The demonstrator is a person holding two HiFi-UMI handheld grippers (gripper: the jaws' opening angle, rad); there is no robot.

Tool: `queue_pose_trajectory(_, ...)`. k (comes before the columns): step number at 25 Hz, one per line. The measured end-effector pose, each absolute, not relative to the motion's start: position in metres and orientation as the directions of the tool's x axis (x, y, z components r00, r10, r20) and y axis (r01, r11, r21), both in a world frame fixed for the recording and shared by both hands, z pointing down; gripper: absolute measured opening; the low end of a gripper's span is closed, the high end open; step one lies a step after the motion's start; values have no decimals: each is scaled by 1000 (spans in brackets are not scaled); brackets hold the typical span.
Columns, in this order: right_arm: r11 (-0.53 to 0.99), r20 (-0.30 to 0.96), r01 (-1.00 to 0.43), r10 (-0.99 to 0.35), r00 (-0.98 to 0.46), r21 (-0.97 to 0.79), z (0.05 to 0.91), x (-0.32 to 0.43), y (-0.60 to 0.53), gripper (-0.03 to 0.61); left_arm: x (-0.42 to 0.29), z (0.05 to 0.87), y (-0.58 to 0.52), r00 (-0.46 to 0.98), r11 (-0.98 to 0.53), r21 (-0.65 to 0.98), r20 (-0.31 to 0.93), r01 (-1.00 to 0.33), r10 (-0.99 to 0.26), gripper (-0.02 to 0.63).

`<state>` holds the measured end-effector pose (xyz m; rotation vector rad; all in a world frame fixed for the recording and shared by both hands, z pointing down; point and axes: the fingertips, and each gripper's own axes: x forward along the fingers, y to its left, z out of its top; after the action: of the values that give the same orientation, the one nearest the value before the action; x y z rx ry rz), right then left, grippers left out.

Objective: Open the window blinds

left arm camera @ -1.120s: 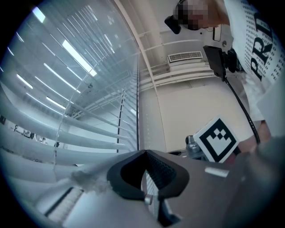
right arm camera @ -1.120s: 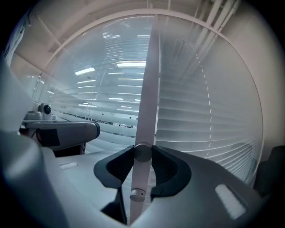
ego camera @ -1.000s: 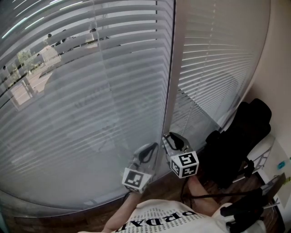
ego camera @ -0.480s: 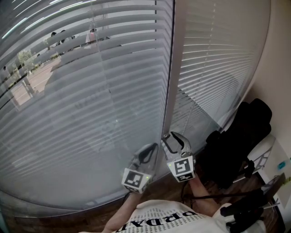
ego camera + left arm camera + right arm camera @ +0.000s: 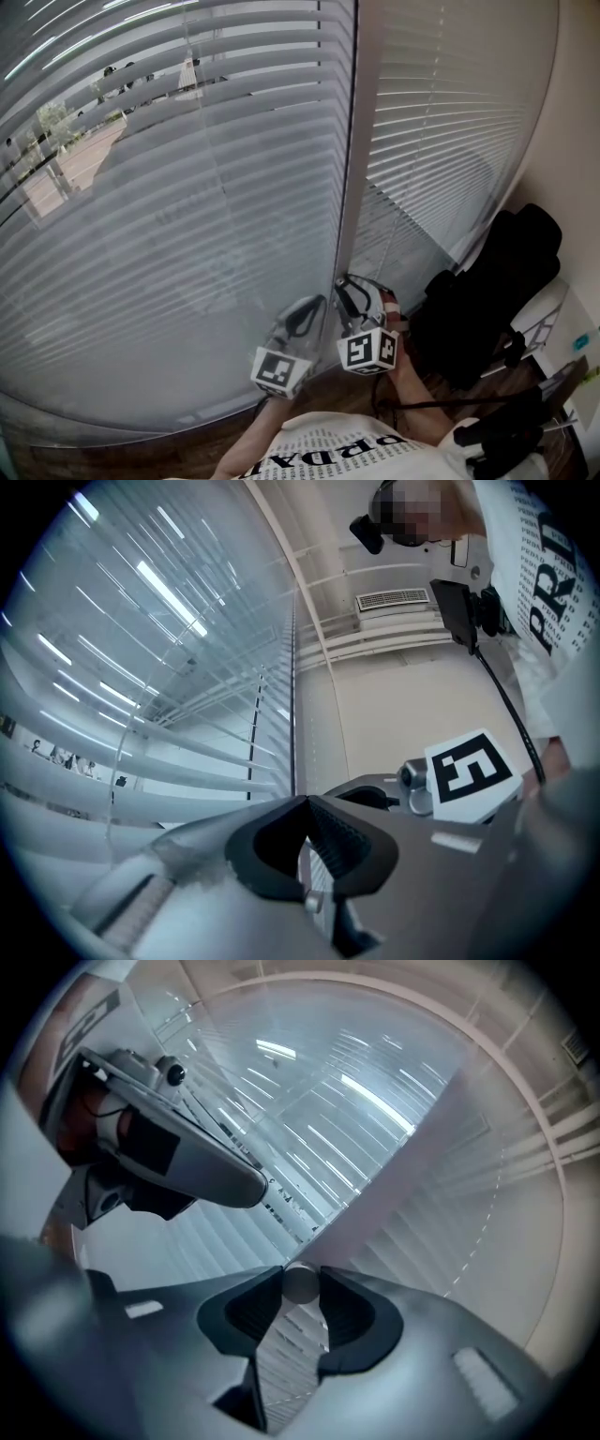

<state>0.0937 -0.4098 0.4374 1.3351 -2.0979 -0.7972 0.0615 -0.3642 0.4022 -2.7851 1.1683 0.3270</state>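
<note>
1. The window blinds (image 5: 187, 197) are seen filling most of the head view, hung in two panels either side of a pale upright window post (image 5: 361, 141).
2. The slats of the left panel are tilted partly open, and a street with trees is glimpsed between them at the upper left. The slats of the right panel are laid closer together, and little is seen through them.
3. The left gripper (image 5: 319, 302) is held low in front of the left panel, just beside the foot of the post. Its jaws are brought together tip to tip, and nothing is seen between them in the left gripper view.
4. The right gripper (image 5: 343, 283) is held just beside the left one, at the foot of the post.
5. Its jaws have just been closing, and a pale round rod (image 5: 300, 1283), seen end-on, is clamped between the pads near their tips.
6. A beaded cord (image 5: 476, 1241) is seen hanging in front of the right panel.
7. A black chair (image 5: 497, 272) is seen against the wall at the right, on a wooden floor (image 5: 352, 375).
8. A printed white shirt (image 5: 337, 450) is seen at the bottom edge of the head view.
</note>
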Motion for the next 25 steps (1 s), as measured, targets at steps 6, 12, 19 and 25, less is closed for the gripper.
queue_pose_trajectory(6, 376, 104, -695, -910, -401, 613, 436, 95, -410, 132, 63, 404, -365, 686, -700, -28, -229, -713, -690, -8)
queue_pose_trajectory(12, 428, 94, -822, -900, -426, 375, 435, 99, -411, 132, 62, 401, -366, 684, -701, -21, -239, -713, -689, -8)
queue_pose_trajectory(19, 460, 72, -879, -888, -454, 129, 435, 104, -414, 132, 62, 403, -367, 691, -703, -38, -234, -710, -684, -8)
queue_pose_trajectory(25, 462, 59, -887, -885, -462, -14, 434, 106, -414, 132, 64, 401, -368, 690, -707, -21, -242, -707, -682, -8)
